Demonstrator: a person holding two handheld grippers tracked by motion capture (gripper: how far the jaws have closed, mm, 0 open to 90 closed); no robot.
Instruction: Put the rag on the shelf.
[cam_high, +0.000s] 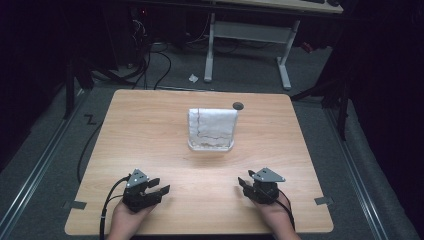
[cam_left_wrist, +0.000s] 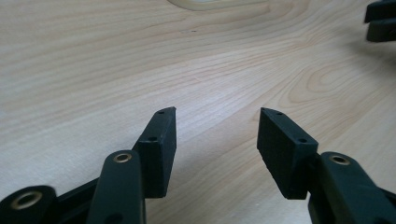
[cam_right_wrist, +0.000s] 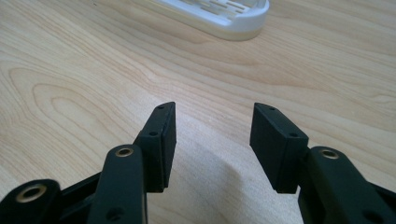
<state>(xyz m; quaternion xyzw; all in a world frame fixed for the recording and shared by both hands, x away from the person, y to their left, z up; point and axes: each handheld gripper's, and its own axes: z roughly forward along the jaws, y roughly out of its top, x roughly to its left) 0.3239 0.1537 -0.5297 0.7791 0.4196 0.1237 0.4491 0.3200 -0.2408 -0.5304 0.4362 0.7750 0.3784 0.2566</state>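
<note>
Left tongs (cam_high: 156, 188) and right tongs (cam_high: 245, 184) gape open, gripping nothing, low over the table (cam_high: 150, 130). The cloth (cam_high: 212, 125) on its white tray (cam_high: 211, 146) sits well beyond both.

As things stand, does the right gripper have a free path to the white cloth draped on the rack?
Probably yes: the right gripper is open, and bare table lies between it and the white cloth.

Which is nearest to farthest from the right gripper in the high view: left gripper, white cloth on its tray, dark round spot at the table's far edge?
From the right gripper:
1. White cloth, draped over the white tray, mid-table, ahead and to its left.
2. Left gripper, across the near edge, to its left; only slightly farther than the cloth, close call.
3. Dark round spot, far edge, behind the cloth.
</note>
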